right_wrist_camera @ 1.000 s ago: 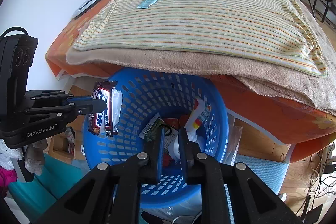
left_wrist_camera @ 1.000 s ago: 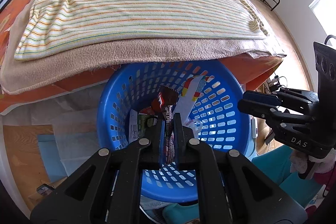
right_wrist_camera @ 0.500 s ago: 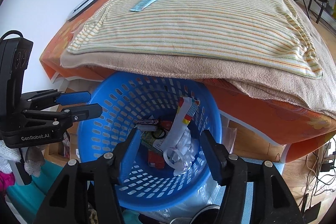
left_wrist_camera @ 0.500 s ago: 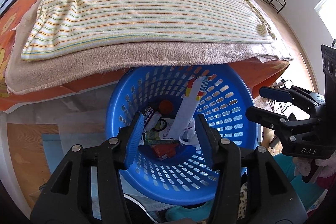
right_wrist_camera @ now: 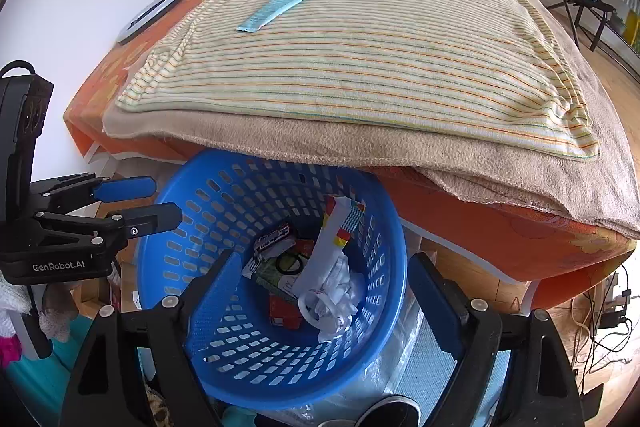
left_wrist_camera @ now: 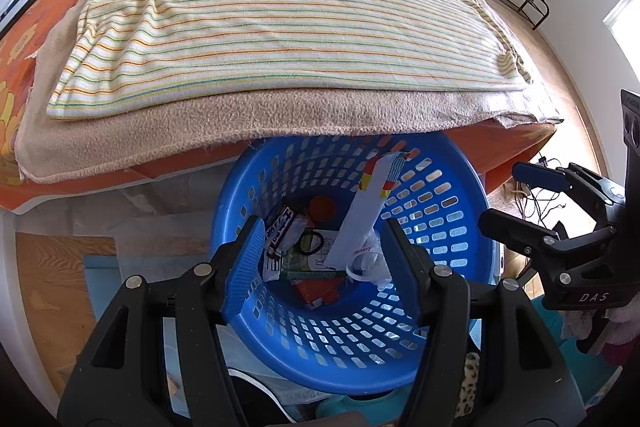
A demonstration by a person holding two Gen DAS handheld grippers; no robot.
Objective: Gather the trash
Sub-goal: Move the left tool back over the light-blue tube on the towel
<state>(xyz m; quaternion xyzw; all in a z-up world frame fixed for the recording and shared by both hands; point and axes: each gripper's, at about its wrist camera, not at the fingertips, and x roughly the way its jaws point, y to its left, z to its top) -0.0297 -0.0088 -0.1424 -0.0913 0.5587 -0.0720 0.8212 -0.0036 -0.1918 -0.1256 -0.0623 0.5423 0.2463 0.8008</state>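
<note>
Open basket (left_wrist_camera: 460, 227) mouth below both claws, its far rim under the overhanging blanket (left_wrist_camera: 280, 123).

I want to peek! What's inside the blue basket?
Inside the blue basket lies trash: a long white wrapper, crumpled white plastic, a dark candy wrapper, a black ring and a red packet. Whatever's underneath them is covered.
</note>
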